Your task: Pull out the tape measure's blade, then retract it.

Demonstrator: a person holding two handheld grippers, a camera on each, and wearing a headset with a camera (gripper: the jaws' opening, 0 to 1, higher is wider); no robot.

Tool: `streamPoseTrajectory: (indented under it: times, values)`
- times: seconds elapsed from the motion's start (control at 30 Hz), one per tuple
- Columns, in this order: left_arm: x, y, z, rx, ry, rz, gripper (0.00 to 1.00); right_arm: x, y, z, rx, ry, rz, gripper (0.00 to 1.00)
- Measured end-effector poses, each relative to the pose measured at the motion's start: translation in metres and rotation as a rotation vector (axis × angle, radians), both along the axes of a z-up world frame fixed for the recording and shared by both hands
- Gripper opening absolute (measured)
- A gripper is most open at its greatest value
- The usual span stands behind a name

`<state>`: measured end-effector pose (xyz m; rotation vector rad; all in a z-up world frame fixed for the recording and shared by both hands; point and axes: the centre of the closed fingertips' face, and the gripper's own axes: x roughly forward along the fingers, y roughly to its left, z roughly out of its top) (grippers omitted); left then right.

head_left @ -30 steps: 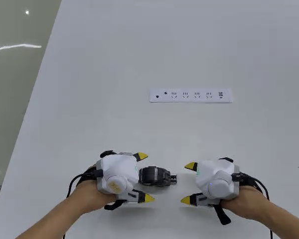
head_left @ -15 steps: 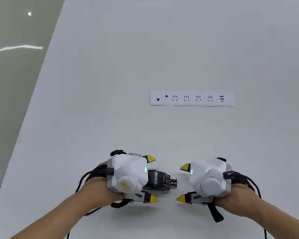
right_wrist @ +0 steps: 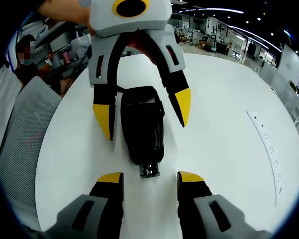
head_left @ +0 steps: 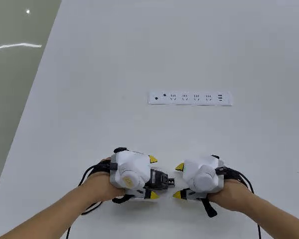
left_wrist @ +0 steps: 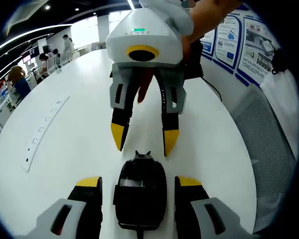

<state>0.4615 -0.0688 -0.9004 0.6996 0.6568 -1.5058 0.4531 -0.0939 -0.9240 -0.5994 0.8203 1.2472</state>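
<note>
A black tape measure (head_left: 160, 179) lies on the white table (head_left: 139, 59) near its front edge, blade fully in. My left gripper (head_left: 152, 177) is open and straddles the case, a yellow tip on each side with small gaps. In the left gripper view the tape measure (left_wrist: 139, 191) sits between my left gripper's (left_wrist: 139, 182) jaws. My right gripper (head_left: 178, 180) faces it, open, just short of the blade's hook. In the right gripper view the hook (right_wrist: 149, 170) lies right in front of my right gripper (right_wrist: 150, 178), and the tape measure (right_wrist: 142, 122) runs away between the left gripper's fingers (right_wrist: 103, 119).
A white power strip (head_left: 190, 97) lies flat at mid-table, well beyond the grippers; the power strip (left_wrist: 42, 127) is also off to the left in the left gripper view. Grey mesh chairs (left_wrist: 269, 149) (right_wrist: 20, 129) stand at the table's near edge. Cables trail from both grippers.
Both grippers have closed in on each other. The left one slid forward so its jaws now flank the tape measure; the right one came up to the blade's hook.
</note>
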Motion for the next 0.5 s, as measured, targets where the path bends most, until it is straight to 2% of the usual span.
streamPoseTrajectory:
  times: [0.13,0.23,0.5]
  values:
    - [0.000,0.000,0.000,0.001,0.002,-0.001,0.55,0.000,0.000,0.000,0.001,0.001,0.000,0.40]
    - [-0.003,-0.002,-0.006,0.010,0.016,-0.016,0.54,0.001,0.004,-0.005,0.005,0.016,0.005,0.38]
    - [-0.006,-0.003,-0.013,0.024,0.021,-0.039,0.50,0.000,0.010,-0.010,-0.005,0.017,0.035,0.30]
